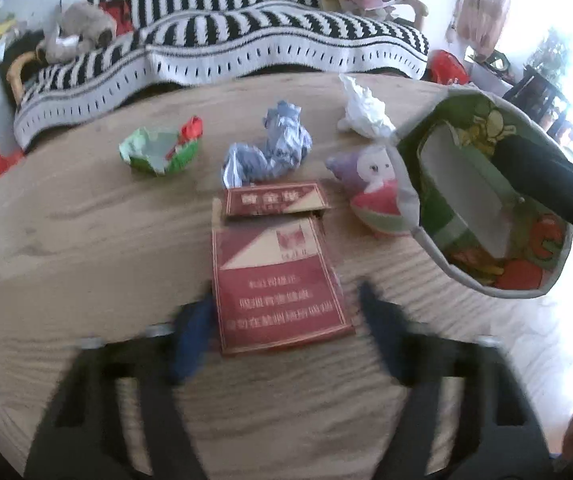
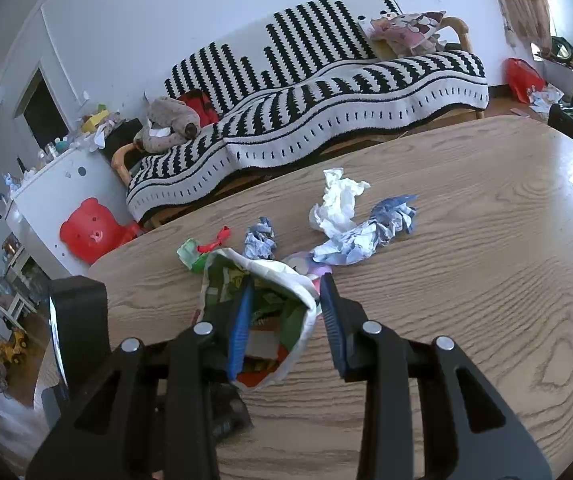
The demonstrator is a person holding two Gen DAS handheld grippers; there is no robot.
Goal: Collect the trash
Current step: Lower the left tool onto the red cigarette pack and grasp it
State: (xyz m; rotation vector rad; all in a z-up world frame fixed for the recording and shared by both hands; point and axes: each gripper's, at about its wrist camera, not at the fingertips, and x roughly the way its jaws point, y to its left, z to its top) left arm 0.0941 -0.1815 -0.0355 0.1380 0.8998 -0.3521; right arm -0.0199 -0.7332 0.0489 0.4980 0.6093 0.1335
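Observation:
A red cigarette pack (image 1: 278, 284) with its lid flipped open lies flat on the wooden table (image 1: 66, 240). My left gripper (image 1: 282, 328) is open, its blurred fingers on either side of the pack's near end. My right gripper (image 2: 286, 320) holds the rim of a colourful fabric bag (image 2: 294, 280) between its fingers, keeping its mouth open; the bag also shows at the right in the left wrist view (image 1: 486, 200). Crumpled blue-white paper (image 1: 270, 152), a white tissue (image 1: 362, 112), a green-red wrapper (image 1: 158, 152) and a purple-white plush toy (image 1: 370, 188) lie beyond the pack.
A sofa with a black-and-white striped blanket (image 2: 306, 100) stands behind the table. A red bear-shaped stool (image 2: 90, 232) sits at the left by a white cabinet (image 2: 46, 184). More crumpled paper (image 2: 366, 232) lies mid-table in the right wrist view.

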